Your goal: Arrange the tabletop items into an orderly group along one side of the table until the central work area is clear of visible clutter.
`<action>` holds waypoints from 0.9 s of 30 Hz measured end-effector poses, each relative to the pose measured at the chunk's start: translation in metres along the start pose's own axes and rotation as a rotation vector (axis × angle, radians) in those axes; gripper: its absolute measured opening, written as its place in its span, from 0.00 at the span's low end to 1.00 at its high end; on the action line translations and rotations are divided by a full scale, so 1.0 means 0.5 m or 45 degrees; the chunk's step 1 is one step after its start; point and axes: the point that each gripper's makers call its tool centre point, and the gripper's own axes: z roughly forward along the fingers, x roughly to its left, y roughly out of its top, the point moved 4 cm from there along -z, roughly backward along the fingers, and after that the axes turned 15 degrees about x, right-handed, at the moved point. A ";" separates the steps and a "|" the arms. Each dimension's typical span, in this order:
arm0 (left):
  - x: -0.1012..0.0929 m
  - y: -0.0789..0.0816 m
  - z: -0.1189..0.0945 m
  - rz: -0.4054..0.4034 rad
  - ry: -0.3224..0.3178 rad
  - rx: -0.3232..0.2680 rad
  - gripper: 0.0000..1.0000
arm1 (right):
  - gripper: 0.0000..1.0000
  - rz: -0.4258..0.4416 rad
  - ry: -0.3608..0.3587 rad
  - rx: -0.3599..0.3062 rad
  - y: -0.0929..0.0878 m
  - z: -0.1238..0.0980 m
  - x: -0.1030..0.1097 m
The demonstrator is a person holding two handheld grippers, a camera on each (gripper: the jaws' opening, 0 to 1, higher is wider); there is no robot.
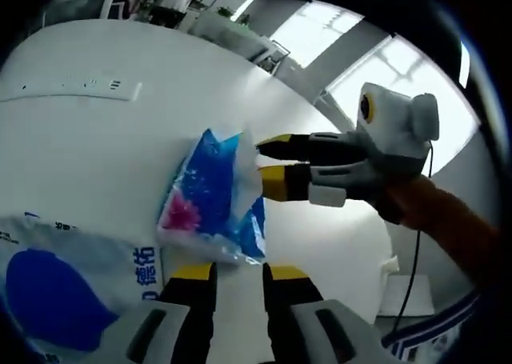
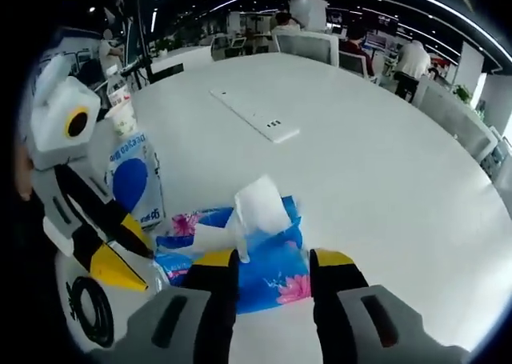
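Note:
A blue tissue pack (image 1: pixel 210 198) with pink flowers lies on the white table (image 1: pixel 96 156), and a white tissue (image 2: pixel 261 204) sticks up from its slot. My right gripper (image 1: pixel 269 163) comes in from the right, open, its yellow tips just beside the tissue. In the right gripper view the pack (image 2: pixel 264 280) lies between and just ahead of its spread jaws (image 2: pixel 274 262). My left gripper (image 1: pixel 240 274) is open at the pack's near edge with nothing between its jaws; it also shows at the left (image 2: pixel 126 252) in the right gripper view.
A white and blue printed bag (image 1: pixel 64 288) rests beside the pack, standing upright (image 2: pixel 136 180). A white power strip (image 2: pixel 256 116) lies farther out on the table. A paper cup (image 2: pixel 124 118) and a bottle (image 2: pixel 116 80) stand behind the bag. A black cable (image 2: pixel 84 300) coils nearby.

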 end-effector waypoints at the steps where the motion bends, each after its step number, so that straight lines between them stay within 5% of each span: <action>1: 0.002 -0.003 0.003 0.003 0.008 0.023 0.20 | 0.28 -0.004 0.001 0.002 -0.002 0.003 0.000; 8: -0.003 0.002 0.007 -0.051 -0.028 0.009 0.18 | 0.20 -0.019 -0.011 0.008 -0.007 0.007 -0.004; 15: -0.018 0.016 -0.022 -0.118 -0.069 -0.078 0.33 | 0.17 -0.043 -0.021 0.008 -0.011 0.011 0.000; 27: 0.007 0.018 0.019 -0.195 -0.071 -0.005 0.24 | 0.14 -0.027 -0.010 -0.012 -0.021 0.033 -0.008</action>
